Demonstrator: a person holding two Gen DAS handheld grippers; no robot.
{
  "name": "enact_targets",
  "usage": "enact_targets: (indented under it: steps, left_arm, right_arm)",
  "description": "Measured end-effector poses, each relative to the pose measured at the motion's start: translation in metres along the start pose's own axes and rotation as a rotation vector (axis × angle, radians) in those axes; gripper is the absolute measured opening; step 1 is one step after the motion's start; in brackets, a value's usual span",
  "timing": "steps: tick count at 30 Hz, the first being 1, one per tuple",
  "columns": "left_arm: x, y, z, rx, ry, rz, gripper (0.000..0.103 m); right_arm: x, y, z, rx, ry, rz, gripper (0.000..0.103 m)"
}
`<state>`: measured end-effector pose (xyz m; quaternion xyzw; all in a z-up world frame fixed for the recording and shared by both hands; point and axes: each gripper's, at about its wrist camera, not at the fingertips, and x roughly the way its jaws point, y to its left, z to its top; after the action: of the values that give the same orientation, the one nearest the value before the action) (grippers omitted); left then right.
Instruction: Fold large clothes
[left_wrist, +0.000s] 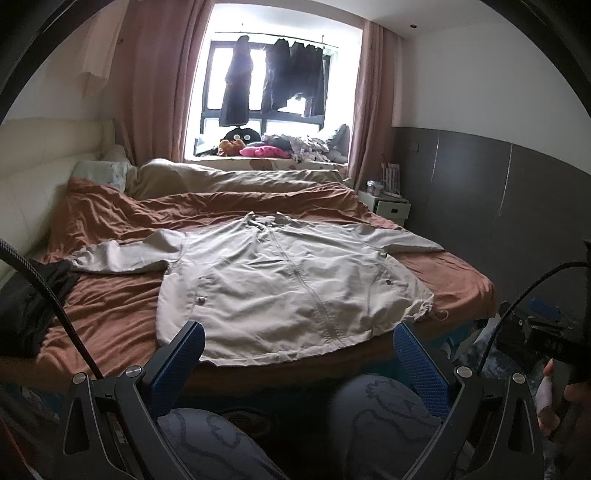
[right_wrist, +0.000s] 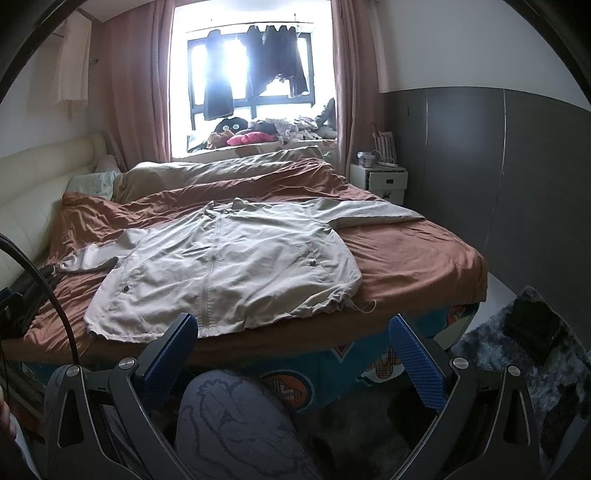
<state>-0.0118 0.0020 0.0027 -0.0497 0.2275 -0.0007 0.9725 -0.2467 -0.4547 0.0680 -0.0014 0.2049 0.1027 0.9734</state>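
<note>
Lying flat across the middle of both frames, a beige jacket (left_wrist: 280, 280) (right_wrist: 229, 266) (zipped, sleeves spread out) covers the rust-brown bedspread (left_wrist: 110, 302) (right_wrist: 406, 254). At the bottom of the left wrist view, the left gripper (left_wrist: 298, 339) has its fingers wide apart, holding nothing. Low in its own view, the right gripper (right_wrist: 293, 332) gapes likewise, short of the hem.

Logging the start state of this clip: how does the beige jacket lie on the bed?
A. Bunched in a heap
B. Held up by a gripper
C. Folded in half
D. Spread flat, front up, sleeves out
D: the beige jacket lies flat on the brown bedspread, zipper up, sleeves out, both grippers open and off it.
</note>
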Motion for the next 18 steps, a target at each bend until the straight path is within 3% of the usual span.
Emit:
enact_targets:
  steps: [18]
  left_arm:
    - [-0.0045,0.0052,-0.0005,-0.009,-0.004,0.001,0.103]
  right_arm:
    - [-0.0033,-0.0003,0.0009,0.017,-0.008,0.023,0.103]
